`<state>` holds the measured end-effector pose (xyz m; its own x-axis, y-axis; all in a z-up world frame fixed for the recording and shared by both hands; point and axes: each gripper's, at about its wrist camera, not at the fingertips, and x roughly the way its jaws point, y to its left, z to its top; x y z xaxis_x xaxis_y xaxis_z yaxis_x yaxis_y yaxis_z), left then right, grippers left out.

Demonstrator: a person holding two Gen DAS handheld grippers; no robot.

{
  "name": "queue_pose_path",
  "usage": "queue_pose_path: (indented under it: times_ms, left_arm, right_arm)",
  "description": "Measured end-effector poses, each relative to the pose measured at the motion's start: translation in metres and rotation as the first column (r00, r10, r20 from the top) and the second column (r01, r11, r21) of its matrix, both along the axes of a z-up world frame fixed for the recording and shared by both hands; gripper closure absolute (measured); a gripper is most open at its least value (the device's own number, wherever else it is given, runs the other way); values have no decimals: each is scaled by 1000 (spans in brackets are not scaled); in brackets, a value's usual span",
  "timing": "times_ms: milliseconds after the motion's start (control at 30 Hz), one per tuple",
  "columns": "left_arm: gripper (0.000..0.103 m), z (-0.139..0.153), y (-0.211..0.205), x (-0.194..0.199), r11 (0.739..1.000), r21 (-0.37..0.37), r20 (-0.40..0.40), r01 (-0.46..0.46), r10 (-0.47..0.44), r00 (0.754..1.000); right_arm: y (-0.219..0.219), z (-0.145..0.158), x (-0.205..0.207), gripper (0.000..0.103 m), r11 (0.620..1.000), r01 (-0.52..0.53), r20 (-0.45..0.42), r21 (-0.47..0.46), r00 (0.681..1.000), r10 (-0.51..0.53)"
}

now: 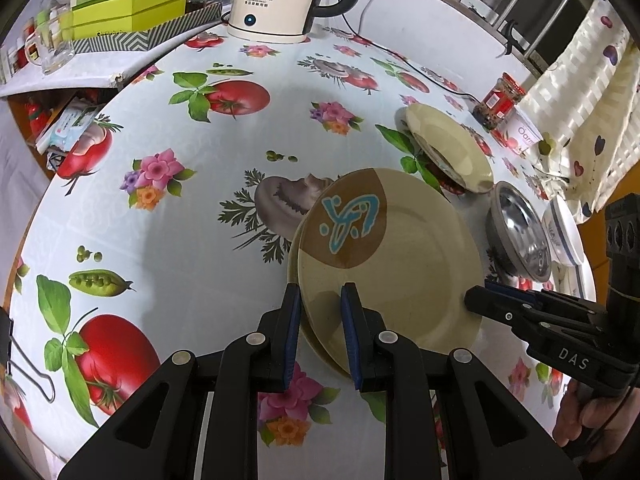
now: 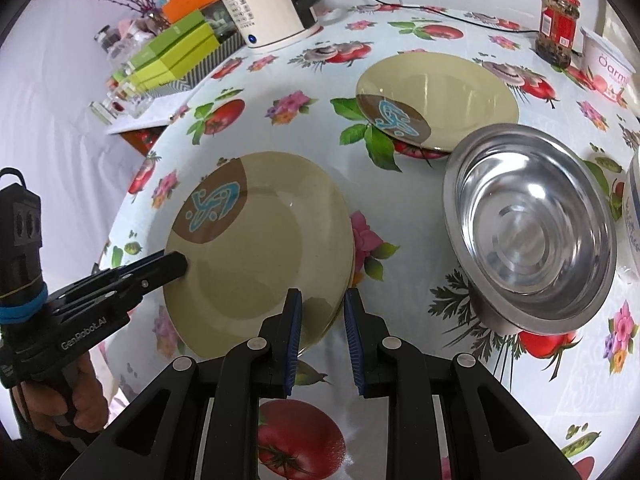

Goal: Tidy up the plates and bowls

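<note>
Three cream round plates with brown patches and blue motifs on the floral tablecloth (image 2: 280,132): two stacked (image 2: 256,256) in front, a third lone plate (image 2: 448,84) farther back; two bowls too, one shiny steel bowl (image 2: 532,224) beside the stack, one white blue-rimmed bowl (image 1: 566,236) just past it. Left gripper (image 1: 320,336) part-open, straddling the stack's near rim, not visibly clamped. Right gripper (image 2: 320,340) part-open, nothing held, at the stack's right edge.
</note>
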<state>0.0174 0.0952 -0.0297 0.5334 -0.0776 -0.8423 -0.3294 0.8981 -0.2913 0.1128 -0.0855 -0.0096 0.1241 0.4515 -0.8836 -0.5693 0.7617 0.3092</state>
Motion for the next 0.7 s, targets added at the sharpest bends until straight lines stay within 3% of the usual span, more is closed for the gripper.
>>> queue_pose_path:
  times_ms: [700]
  left_arm:
    - [82, 1, 1, -8, 1000, 2, 10, 1, -1, 1000]
  right_arm:
    - [1, 4, 1, 81, 1000, -12, 29, 0, 999, 12]
